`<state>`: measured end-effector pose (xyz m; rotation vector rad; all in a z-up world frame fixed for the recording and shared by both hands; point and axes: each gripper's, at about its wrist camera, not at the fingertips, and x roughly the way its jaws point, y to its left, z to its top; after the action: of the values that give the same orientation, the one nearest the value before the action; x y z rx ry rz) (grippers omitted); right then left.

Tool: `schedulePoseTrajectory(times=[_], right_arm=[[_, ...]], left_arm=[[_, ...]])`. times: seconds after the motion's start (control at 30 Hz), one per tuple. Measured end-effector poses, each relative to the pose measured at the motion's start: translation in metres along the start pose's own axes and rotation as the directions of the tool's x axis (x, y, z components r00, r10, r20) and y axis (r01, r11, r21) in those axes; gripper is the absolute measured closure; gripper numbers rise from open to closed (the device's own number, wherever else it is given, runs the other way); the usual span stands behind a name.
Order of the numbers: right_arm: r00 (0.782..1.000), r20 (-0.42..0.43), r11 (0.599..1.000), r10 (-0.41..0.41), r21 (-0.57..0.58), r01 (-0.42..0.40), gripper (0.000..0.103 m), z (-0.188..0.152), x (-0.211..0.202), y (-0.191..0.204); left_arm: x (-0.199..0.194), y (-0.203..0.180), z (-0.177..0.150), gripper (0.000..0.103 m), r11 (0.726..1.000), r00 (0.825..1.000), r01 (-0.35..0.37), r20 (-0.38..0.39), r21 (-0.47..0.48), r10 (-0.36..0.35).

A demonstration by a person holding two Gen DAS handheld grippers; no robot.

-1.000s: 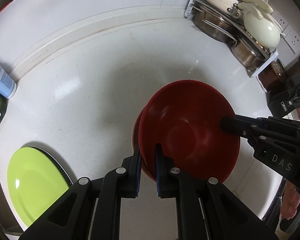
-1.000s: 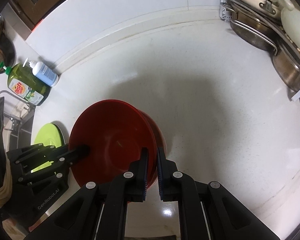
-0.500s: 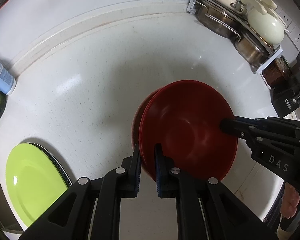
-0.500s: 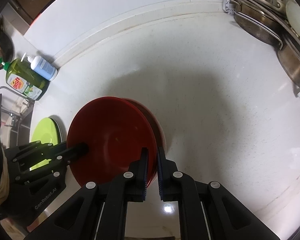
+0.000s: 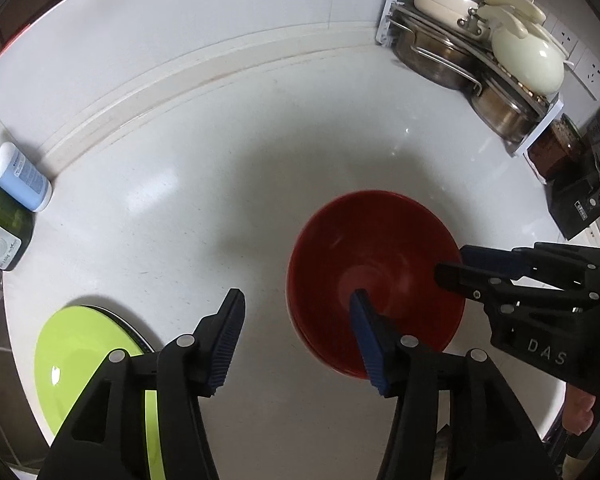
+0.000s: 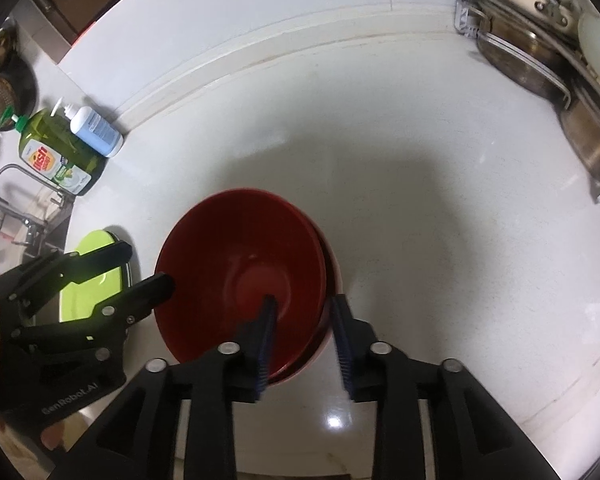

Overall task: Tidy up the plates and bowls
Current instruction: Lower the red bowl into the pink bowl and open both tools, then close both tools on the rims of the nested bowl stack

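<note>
**Red bowls nested, both grippers let go**

The upper red bowl (image 5: 374, 276) sits inside the lower red bowl (image 6: 329, 280), of which only a thin rim shows at one side. The pair stands on the white counter (image 5: 204, 184), a little in front of the middle. They look seated one in the other, but the upper bowl is slightly off centre, and I cannot tell from these views whether it lies fully flat.

The left gripper (image 5: 298, 342) is spread wide. One finger stands over the bare counter and the other reaches over the near rim of the bowl, so it holds nothing. The right gripper (image 6: 302, 344) is also parted, less wide, with one finger above the bowl's inside and the other just outside the rim. It grips nothing either.

I judge the bowl part of the task as done, or nearly done: the two bowls make one stack. The plates are what is left. A green plate (image 5: 84, 364) lies near the counter's edge, well apart from the bowls, on top of something darker whose edge shows beside it, perhaps another plate. No other loose plates or bowls appear in the pictures. The pot rack (image 5: 472, 52) in the far corner and the soap bottles (image 6: 60, 152) at the wall do not belong to the task.
</note>
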<state>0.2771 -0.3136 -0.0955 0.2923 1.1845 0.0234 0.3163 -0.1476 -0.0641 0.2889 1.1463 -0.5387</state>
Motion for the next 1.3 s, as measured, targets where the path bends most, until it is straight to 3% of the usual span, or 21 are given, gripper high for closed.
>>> schedulePoseTrajectory(times=[0.63, 0.7, 1.03, 1.3], right_arm=[[0.992, 0.104, 0.997, -0.07, 0.033, 0.066, 0.069, -0.002, -0.026, 0.008], [0.992, 0.102, 0.997, -0.073, 0.042, 0.069, 0.064, -0.002, -0.023, 0.006], [0.997, 0.055, 0.991, -0.056, 0.123, 0.048, 0.063, -0.005, 0.006, -0.006], [1.0, 0.0, 0.978, -0.002, 0.21, 0.002, 0.063, -0.007, 0.027, -0.018]], left_arm=[[-0.01, 0.012, 0.002, 0.046, 1.0, 1.0, -0.003, 0.031, -0.017, 0.004], [-0.008, 0.014, 0.001, 0.045, 1.0, 0.999, -0.017, 0.034, -0.023, 0.018], [0.023, 0.017, -0.001, 0.045, 0.999, 0.999, -0.038, -0.027, -0.038, 0.037], [0.044, 0.016, 0.004, 0.045, 0.997, 0.998, -0.015, -0.069, -0.071, 0.01]])
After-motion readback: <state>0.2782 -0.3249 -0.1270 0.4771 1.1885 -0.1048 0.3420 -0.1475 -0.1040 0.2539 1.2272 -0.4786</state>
